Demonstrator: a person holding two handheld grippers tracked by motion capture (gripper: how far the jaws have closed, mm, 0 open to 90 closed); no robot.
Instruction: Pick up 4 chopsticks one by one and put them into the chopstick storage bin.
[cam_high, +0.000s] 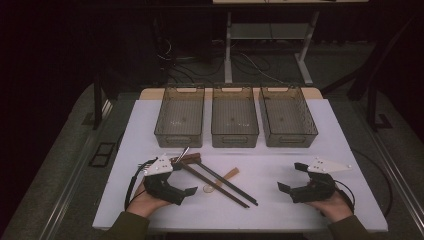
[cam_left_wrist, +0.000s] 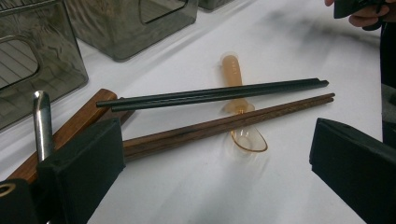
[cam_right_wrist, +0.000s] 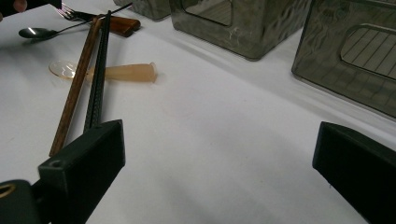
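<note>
A small heap of cutlery lies on the white table (cam_high: 280, 160), left of centre. It holds a pair of black chopsticks (cam_high: 227, 184) (cam_left_wrist: 215, 94) (cam_right_wrist: 98, 84), a pair of brown wooden chopsticks (cam_high: 212, 184) (cam_left_wrist: 229, 125) (cam_right_wrist: 74, 93) and an amber plastic spoon (cam_high: 222, 180) (cam_left_wrist: 232, 70) (cam_right_wrist: 126, 72) under them. A metal handle (cam_left_wrist: 42, 123) and a brown wooden handle (cam_left_wrist: 79, 123) lie at the heap's left end. My left gripper (cam_high: 182, 179) (cam_left_wrist: 217, 172) stands open just left of the heap, nothing between its jaws. My right gripper (cam_high: 292, 177) (cam_right_wrist: 219, 172) is open over bare table at the right, facing the heap.
Three translucent grey bins (cam_high: 183, 116) (cam_high: 234, 116) (cam_high: 288, 117) stand side by side along the table's far edge. In the right gripper view a metal spoon (cam_right_wrist: 37, 32) and a fork (cam_right_wrist: 70, 12) lie beyond the chopsticks. Dark floor and a desk frame lie behind the table.
</note>
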